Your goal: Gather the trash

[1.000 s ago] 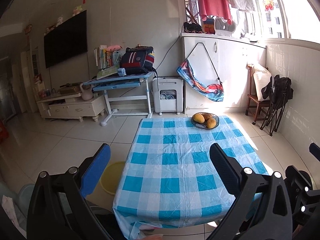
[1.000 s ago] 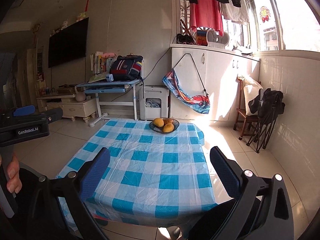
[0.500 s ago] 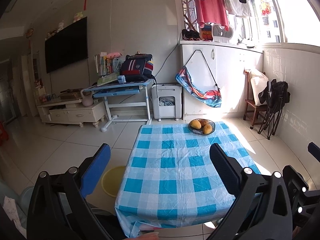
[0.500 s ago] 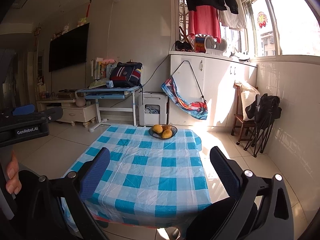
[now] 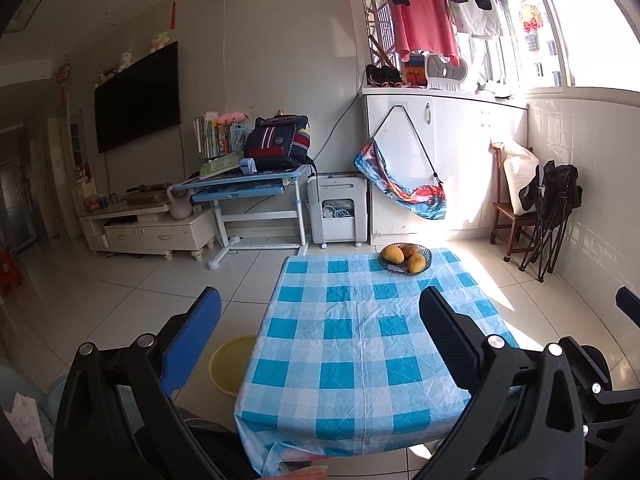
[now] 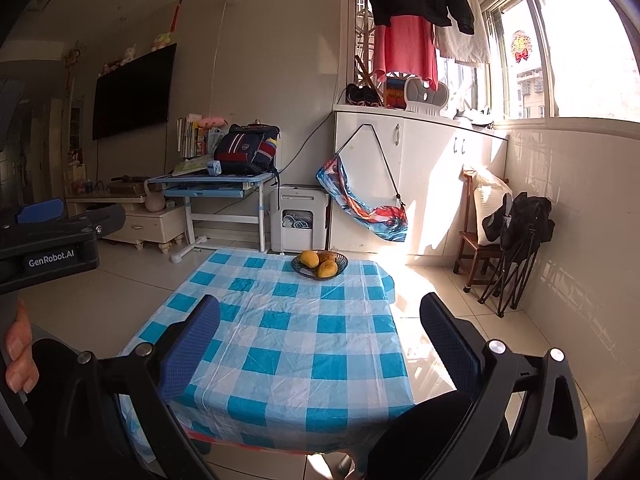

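Two hand-held grippers hover over a low table in a sunlit living room.

No trash can be made out on the table [image 5: 360,360] — its blue-and-white checked cloth carries only a dark fruit bowl [image 5: 405,260] of yellow-orange fruit at the far end. The left hand-held gripper [image 5: 320,316] and right hand-held gripper [image 6: 320,316] both have fingers spread wide, gripping nothing. A yellow basin [image 5: 232,364] on the floor is partly hidden by the table edge — something pale under the near hem is cut off and unclear.
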`<state>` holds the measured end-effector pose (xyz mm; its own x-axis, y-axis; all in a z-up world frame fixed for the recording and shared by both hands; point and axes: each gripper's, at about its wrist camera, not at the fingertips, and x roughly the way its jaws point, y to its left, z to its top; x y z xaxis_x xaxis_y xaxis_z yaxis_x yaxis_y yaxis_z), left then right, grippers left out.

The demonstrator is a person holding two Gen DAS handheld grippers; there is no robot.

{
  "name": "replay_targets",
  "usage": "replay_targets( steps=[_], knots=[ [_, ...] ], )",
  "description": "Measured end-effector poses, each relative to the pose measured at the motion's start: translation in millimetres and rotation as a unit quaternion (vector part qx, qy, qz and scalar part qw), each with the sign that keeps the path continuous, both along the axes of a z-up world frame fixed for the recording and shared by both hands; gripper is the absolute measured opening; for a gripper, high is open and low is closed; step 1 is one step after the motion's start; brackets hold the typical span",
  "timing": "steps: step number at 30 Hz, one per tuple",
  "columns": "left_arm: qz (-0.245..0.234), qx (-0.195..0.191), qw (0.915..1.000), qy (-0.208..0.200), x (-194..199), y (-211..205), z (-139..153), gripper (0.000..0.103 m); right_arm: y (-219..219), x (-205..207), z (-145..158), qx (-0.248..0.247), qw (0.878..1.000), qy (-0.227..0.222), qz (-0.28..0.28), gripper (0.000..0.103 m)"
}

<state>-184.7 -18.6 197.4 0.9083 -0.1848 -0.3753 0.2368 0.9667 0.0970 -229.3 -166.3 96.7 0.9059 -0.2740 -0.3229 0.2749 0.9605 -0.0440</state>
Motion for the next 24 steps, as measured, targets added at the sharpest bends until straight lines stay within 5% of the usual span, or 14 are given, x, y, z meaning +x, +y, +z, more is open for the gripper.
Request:
replay_targets(
  steps=[19,24],
  knots=[
    [0.0,-0.001,1.0,0.006,0.0,1.0,-1.8,0.096,3.8,-3.6,1.5,-0.003,1.0,0.005,-0.002,0.095],
    [-0.022,-0.029,0.9991,0.021,1.9,9.9,-9.7,0.096,4.0,0.0,-0.6,-0.001,1.0,0.011,0.002,0.095]
  ],
)
